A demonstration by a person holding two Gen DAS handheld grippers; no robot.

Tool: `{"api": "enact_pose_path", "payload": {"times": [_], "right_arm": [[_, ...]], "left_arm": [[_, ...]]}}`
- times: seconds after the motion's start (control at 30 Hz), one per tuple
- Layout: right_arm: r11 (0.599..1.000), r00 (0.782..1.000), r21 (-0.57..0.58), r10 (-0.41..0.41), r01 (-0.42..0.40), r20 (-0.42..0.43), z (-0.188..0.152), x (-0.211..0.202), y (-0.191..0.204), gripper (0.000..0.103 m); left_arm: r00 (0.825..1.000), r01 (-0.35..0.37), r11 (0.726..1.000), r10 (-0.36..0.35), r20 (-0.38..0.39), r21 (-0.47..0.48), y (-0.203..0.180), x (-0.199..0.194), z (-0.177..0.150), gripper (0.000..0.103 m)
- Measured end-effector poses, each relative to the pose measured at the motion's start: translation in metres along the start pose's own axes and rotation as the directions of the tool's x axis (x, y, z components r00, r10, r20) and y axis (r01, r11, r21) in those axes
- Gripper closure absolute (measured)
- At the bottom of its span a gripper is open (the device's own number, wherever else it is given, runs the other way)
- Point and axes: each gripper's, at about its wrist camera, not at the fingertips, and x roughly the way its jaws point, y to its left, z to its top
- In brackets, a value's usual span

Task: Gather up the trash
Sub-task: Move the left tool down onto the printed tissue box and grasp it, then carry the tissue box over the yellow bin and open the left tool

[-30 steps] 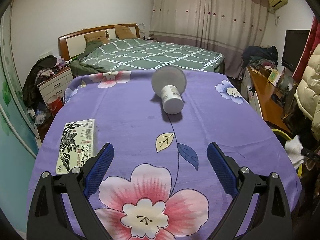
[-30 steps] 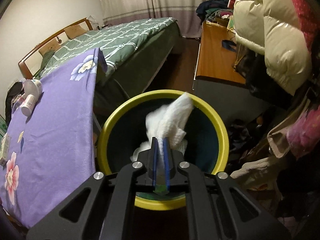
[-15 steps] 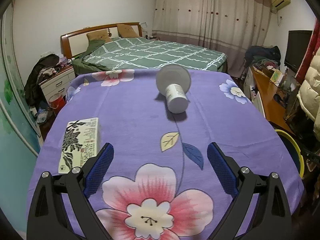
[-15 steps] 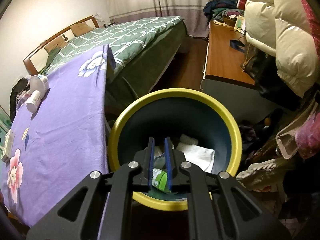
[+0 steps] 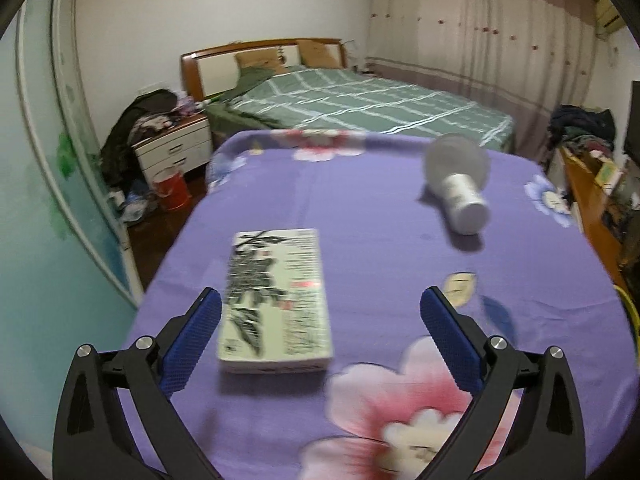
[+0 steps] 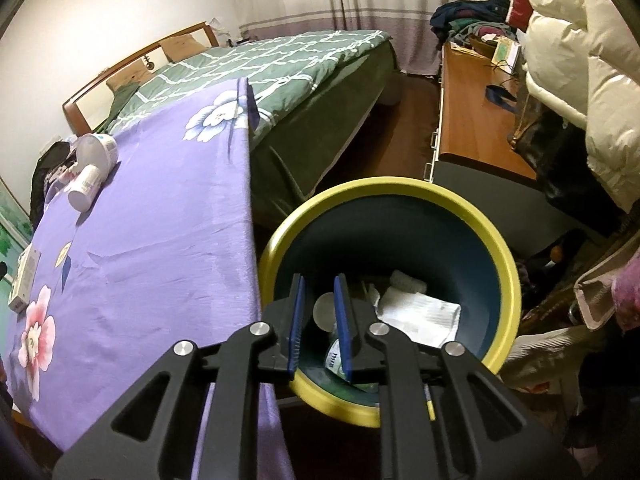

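Observation:
A flat cream box with black floral print (image 5: 276, 300) lies on the purple flowered tablecloth (image 5: 380, 248), between the fingers of my open, empty left gripper (image 5: 320, 316), close to the left finger. A white bottle (image 5: 466, 202) lies on its side farther right, against a round white lid (image 5: 456, 160). My right gripper (image 6: 320, 312) is partly open and empty above the yellow-rimmed dark bin (image 6: 400, 192). White crumpled tissue (image 6: 420, 312) and a green-labelled wrapper lie in the bin. The box (image 6: 25, 280) and bottle (image 6: 84, 188) also show in the right wrist view.
The bin stands on the floor at the table's right edge. A green bed (image 5: 360, 104) lies beyond the table. A wooden desk (image 6: 472, 112) with clutter and a puffy cream jacket (image 6: 580, 60) are on the right. A nightstand (image 5: 176, 148) and red bucket (image 5: 172, 192) stand at the left.
My right gripper let go of the white tissue into the bin and opened a little. My left gripper swung left, so the box now lies between its fingers.

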Motion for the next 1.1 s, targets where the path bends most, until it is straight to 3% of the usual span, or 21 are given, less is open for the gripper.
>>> {"api": "enact_pose_path", "payload": {"times": [0.43,0.77,0.8,0.9,1.1], "right_arm": [[1.000,1.000,-0.018,0.008,-0.008,-0.015,0.002,0.007,0.012,0.088],[1.000,1.000,-0.018,0.010,-0.010,-0.018,0.002,0.008,0.014,0.088],[1.000,1.000,-0.018,0.011,-0.011,-0.019,0.002,0.008,0.014,0.088],[1.000,1.000,-0.018,0.011,-0.012,-0.018,0.002,0.008,0.014,0.088],[1.000,1.000,-0.013,0.009,-0.009,-0.015,0.001,0.007,0.012,0.088]], "left_arm": [[0.989,-0.078,0.996,0.074,-0.131,-0.029,0.032,0.066,0.010,0.005],[0.980,-0.078,0.996,0.071,-0.185,-0.036,0.035,0.095,0.016,0.005],[0.980,-0.075,0.997,0.067,-0.187,-0.033,0.033,0.097,0.017,0.008],[0.978,-0.053,0.998,0.044,-0.203,-0.036,0.030,0.103,0.017,0.030],[0.983,0.006,1.000,-0.006,-0.185,0.002,0.010,0.093,0.017,0.032]]}}
